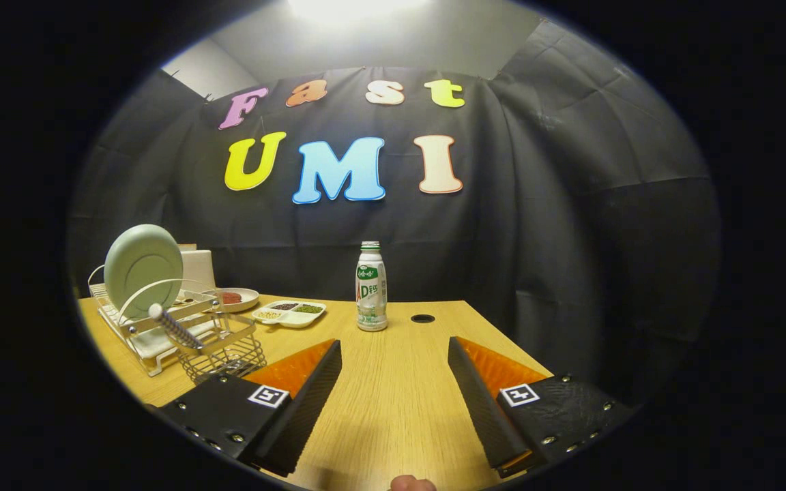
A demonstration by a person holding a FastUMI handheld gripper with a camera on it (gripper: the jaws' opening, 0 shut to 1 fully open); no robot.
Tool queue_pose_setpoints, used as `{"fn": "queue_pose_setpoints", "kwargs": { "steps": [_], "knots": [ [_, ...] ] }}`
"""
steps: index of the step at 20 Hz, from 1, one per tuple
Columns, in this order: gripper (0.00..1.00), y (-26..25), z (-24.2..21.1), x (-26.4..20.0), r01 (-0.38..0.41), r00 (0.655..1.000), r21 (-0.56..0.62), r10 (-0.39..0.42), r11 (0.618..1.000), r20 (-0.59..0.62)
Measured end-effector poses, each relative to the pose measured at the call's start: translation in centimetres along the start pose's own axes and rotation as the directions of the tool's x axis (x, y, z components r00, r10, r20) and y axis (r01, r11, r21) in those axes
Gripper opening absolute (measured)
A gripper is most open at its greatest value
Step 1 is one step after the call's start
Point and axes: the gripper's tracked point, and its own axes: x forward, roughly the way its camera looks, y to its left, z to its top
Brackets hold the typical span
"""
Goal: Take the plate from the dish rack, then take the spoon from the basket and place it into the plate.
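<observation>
The wooden desk [393, 395] carries everything. The claw [394, 348] hovers with fingers wide apart, gripping nothing. Well ahead to their left, a pale green plate [142, 269] stands upright in the white dish rack [154, 341]. Just beside it, a wire basket [226, 351] holds the spoon [173, 326], tilted. A milk bottle [371, 286] stands beyond the fingers.

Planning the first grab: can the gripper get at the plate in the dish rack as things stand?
Probably yes: the gripper is open over bare table, and the plate stands upright in the dish rack, its top edge free; the basket sits lower.
</observation>
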Motion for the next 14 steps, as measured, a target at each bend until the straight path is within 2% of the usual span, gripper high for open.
{"fn": "queue_pose_setpoints", "kwargs": {
  "steps": [1, 4, 11, 14],
  "knots": [
    [0.97, 0.0, 0.9, 0.4, 0.0, 1.0, 0.033, -0.001, 0.999, 0.005],
    [0.97, 0.0, 4.3, 0.3, 0.0, 1.0, 0.018, -0.001, 1.0, 0.031],
    [0.97, 3.0, 15.8, -4.7, -0.021, 0.999, 0.017, 0.02, 1.0, 0.05],
    [0.97, 4.4, 19.9, -6.0, 0.037, 0.996, 0.001, -0.037, 0.999, 0.083]
  ]
}}
